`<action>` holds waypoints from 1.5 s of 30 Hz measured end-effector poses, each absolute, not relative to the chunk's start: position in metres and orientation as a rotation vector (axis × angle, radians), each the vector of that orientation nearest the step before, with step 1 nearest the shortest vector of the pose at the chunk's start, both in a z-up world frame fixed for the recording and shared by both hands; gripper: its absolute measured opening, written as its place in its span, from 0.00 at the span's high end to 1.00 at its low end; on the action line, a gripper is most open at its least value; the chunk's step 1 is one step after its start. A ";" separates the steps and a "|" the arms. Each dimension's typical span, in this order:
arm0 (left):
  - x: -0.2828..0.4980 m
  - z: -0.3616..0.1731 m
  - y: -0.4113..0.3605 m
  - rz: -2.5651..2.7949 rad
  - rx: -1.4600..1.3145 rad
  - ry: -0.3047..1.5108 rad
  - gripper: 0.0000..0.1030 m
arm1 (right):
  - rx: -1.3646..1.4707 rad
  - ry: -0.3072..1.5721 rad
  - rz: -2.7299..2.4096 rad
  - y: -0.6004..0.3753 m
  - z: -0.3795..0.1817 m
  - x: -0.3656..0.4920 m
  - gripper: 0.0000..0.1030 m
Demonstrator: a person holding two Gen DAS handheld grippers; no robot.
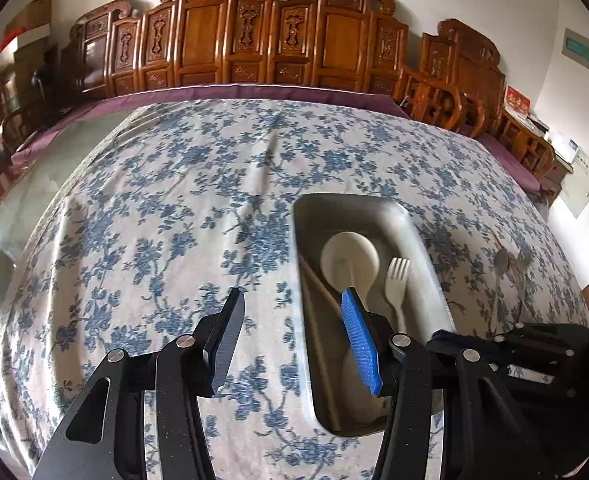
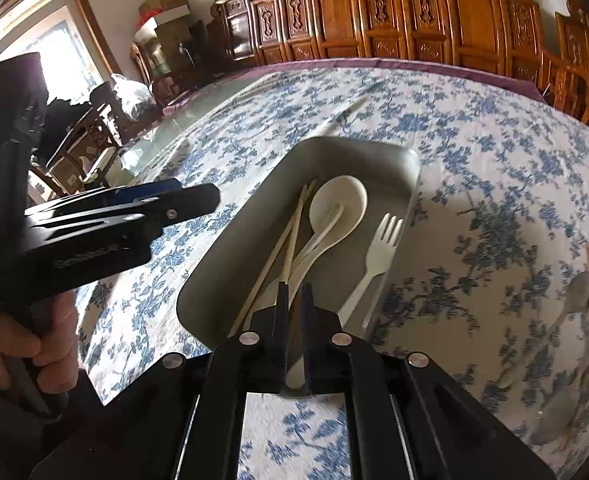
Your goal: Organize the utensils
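A grey metal tray (image 2: 334, 152) lies on the blue-flowered tablecloth (image 1: 166, 208). In it are a white spoon (image 2: 336, 204), a white fork (image 2: 382, 244) and pale chopsticks (image 2: 272, 258). My right gripper (image 2: 294, 292) hangs over the tray's near end, shut, with the end of one chopstick running in between its fingertips. My left gripper (image 1: 293, 292) stands open and empty over the tray's left rim (image 1: 300, 240). The left wrist view shows the same spoon (image 1: 348, 256), fork (image 1: 398, 280) and chopsticks (image 1: 318, 284).
Metal spoons (image 2: 578, 292) lie loose on the cloth to the right of the tray, also in the left wrist view as metal spoons (image 1: 502, 264). A hand (image 2: 34, 344) holds the left gripper (image 2: 198, 200). Carved wooden chairs (image 1: 254, 40) line the table's far edge.
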State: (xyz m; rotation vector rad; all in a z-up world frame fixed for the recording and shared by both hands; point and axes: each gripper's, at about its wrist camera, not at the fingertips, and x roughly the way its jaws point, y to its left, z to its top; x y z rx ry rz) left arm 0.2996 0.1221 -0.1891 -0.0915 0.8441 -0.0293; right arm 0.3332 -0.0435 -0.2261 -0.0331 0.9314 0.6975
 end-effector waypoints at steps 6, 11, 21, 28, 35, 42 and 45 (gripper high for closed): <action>0.300 -0.185 0.097 -0.083 -0.076 0.832 0.53 | -0.074 0.865 0.610 -0.101 -0.209 0.321 0.92; 0.298 -0.179 0.064 -0.145 -0.059 0.806 0.41 | -0.129 0.847 0.467 -0.166 -0.208 0.318 0.92; 0.292 -0.182 0.000 -0.252 -0.031 0.794 0.41 | -0.103 0.876 0.280 -0.259 -0.232 0.328 0.84; 0.286 -0.190 -0.024 -0.287 -0.004 0.800 0.41 | -0.083 0.918 0.296 -0.259 -0.256 0.338 0.79; 0.285 -0.195 -0.032 -0.300 0.010 0.817 0.41 | -0.024 0.959 0.346 -0.249 -0.268 0.345 0.77; 0.283 -0.199 -0.034 -0.307 0.021 0.824 0.41 | 0.029 0.989 0.372 -0.248 -0.275 0.347 0.62; 0.283 -0.199 -0.035 -0.307 0.024 0.826 0.41 | 0.031 0.993 0.380 -0.246 -0.277 0.347 0.62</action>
